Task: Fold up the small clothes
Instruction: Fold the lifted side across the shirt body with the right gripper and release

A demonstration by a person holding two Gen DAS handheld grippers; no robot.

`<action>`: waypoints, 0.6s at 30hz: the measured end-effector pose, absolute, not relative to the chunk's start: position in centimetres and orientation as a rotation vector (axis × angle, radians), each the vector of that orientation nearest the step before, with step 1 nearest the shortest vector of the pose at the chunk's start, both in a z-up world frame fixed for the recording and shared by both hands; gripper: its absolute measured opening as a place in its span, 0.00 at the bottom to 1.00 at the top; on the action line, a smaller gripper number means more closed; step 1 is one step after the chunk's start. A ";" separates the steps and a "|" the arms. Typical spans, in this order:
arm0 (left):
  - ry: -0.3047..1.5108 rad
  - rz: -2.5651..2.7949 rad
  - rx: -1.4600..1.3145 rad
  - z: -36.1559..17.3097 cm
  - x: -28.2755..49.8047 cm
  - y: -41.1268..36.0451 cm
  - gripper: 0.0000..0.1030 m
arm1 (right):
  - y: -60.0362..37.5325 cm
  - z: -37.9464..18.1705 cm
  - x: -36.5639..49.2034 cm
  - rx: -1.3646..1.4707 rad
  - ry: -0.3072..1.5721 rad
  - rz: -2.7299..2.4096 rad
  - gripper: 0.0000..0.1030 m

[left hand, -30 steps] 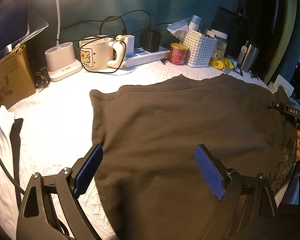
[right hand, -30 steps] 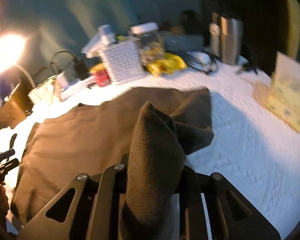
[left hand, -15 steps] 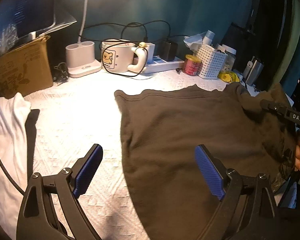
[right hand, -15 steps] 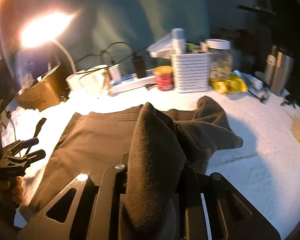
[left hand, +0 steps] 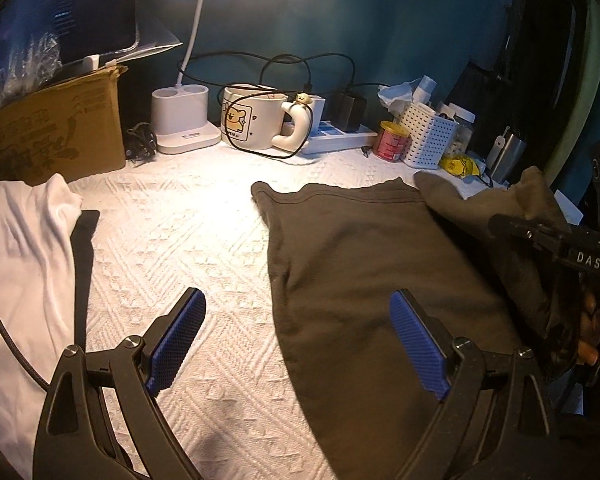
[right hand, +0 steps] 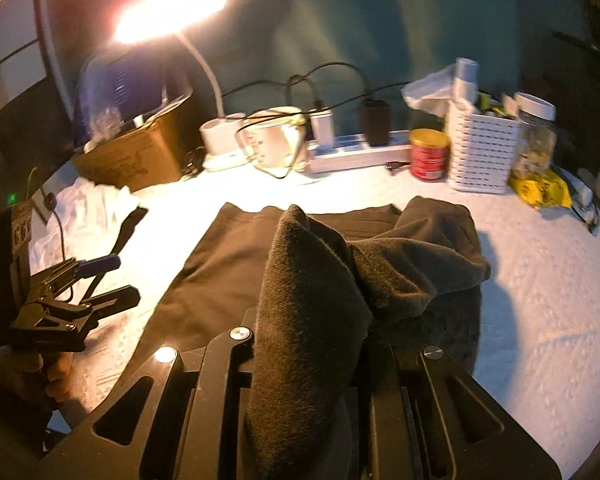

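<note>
One white textured cloth covers the worktop [left hand: 204,240], with bare room left of the dark brown shirt [left hand: 364,280] and to its right. The shirt lies flat; its right side is lifted and bunched, pinched in the closed right hand-held gripper [right hand: 312,344]. The left hand-held gripper [left hand: 296,340] hovers wide open over the shirt's left edge, holding nothing. White garment [left hand: 20,264] lies far left.
</note>
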State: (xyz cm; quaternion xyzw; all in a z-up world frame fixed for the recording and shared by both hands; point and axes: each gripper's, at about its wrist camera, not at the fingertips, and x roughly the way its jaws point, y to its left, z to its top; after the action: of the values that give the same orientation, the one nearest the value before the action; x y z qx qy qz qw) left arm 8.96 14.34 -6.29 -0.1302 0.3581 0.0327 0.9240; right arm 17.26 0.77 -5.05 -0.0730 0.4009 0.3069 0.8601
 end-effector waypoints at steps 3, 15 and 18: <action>0.731 0.070 -0.273 -6.4 8.5 14.8 0.90 | 2.1 -5.9 16.9 -0.173 0.865 0.669 0.17; 0.728 0.096 -0.292 -6.9 6.7 16.1 0.90 | 7.4 -9.4 14.8 -0.301 1.016 0.752 0.19; 0.731 0.109 -0.298 -7.1 6.3 16.7 0.90 | 7.9 -9.3 14.0 -0.295 1.016 0.774 0.21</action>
State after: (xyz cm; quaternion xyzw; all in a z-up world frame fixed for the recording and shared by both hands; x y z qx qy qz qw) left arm 6.34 16.67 -7.13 -0.1450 0.3557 0.0530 0.9218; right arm 14.03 7.90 -9.28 -0.1374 0.4723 0.3600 0.7928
